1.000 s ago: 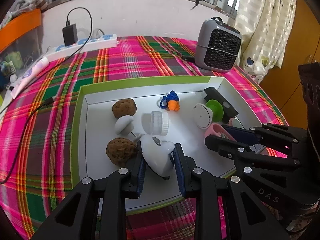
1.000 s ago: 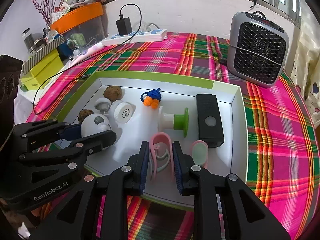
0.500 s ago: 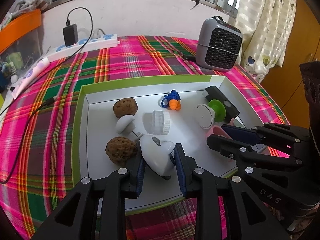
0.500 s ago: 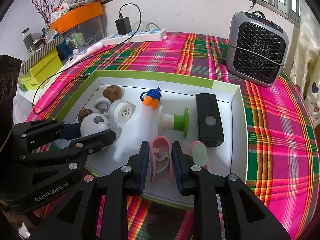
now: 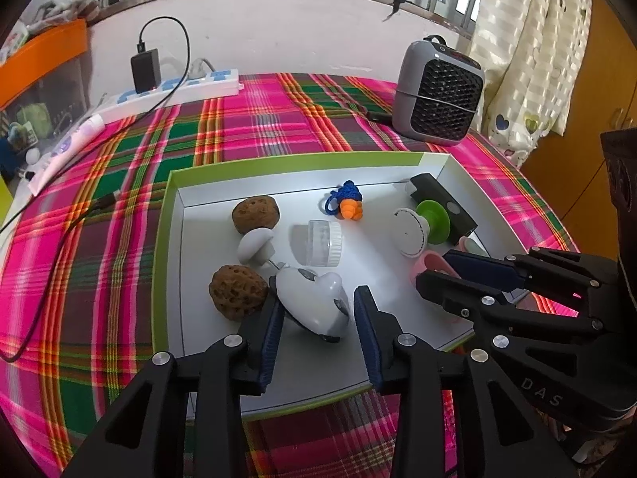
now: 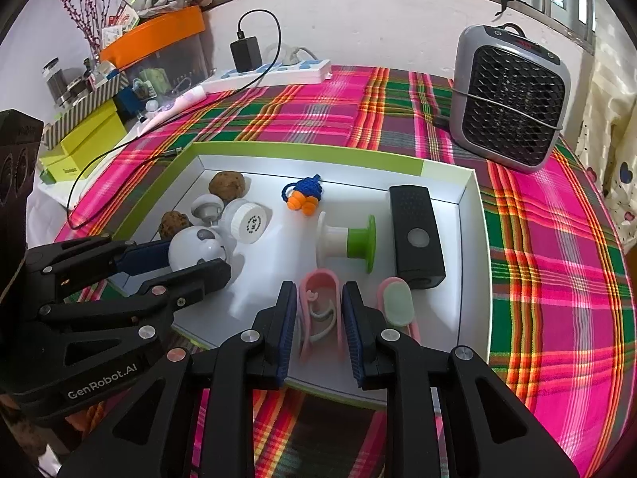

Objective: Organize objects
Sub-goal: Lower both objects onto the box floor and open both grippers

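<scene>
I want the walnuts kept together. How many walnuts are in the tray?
2. One walnut lies near the tray's far left corner; the other lies nearer the camera, by the left wall, beside the white gadget. None seems hidden.

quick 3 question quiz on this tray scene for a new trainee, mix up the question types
1. True or false: the black rectangular device lies outside the green-edged tray.
2. What lies between the right gripper's fingers?
A. the pink clip
B. a walnut
C. the orange and blue charm
3. Fill in: the left gripper, its jaws opening, has the white ____-shaped gadget between its fingers.

Key
1. False: it lies inside the tray, by the right wall.
2. A
3. heart; a gap shows on the right-hand side.
</scene>
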`<state>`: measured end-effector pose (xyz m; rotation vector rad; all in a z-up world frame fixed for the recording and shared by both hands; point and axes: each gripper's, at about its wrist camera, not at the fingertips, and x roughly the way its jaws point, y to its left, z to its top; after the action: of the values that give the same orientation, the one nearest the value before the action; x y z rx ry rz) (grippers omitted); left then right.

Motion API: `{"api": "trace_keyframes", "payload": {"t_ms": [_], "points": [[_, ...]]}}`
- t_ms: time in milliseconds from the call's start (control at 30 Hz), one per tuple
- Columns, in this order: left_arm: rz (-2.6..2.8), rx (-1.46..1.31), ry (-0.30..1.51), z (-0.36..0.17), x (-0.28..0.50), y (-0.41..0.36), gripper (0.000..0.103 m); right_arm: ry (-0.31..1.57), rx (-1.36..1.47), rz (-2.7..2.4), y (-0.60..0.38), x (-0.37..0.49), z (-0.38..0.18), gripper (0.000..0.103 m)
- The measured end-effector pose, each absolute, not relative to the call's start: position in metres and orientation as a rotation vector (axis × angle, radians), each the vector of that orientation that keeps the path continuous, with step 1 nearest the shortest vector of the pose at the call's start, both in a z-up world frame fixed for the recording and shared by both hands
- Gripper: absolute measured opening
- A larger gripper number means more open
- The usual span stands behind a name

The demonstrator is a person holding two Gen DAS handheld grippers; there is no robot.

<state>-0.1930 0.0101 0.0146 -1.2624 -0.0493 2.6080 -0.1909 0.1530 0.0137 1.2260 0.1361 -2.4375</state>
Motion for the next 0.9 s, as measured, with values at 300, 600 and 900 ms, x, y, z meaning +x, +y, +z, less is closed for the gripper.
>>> {"api": "trace_keyframes", "payload": {"t_ms": [300,600,900], "points": [[2.626,-1.241,-0.061,0.022,-0.185,0.008,0.036,0.132,1.213,-2.455,0.155,-0.184,0.018,0.03],[2.663,-1.2,-0.08,0.034,-0.171,0.005,0.036,0.113,1.179,-2.486,0.158,-0.173,0.028,0.03],[2.765,-1.125,-0.025,0.049,-0.144,0.003,0.036,0.101,1.132,-2.528,0.163,-0.151,0.039,0.046]]}}
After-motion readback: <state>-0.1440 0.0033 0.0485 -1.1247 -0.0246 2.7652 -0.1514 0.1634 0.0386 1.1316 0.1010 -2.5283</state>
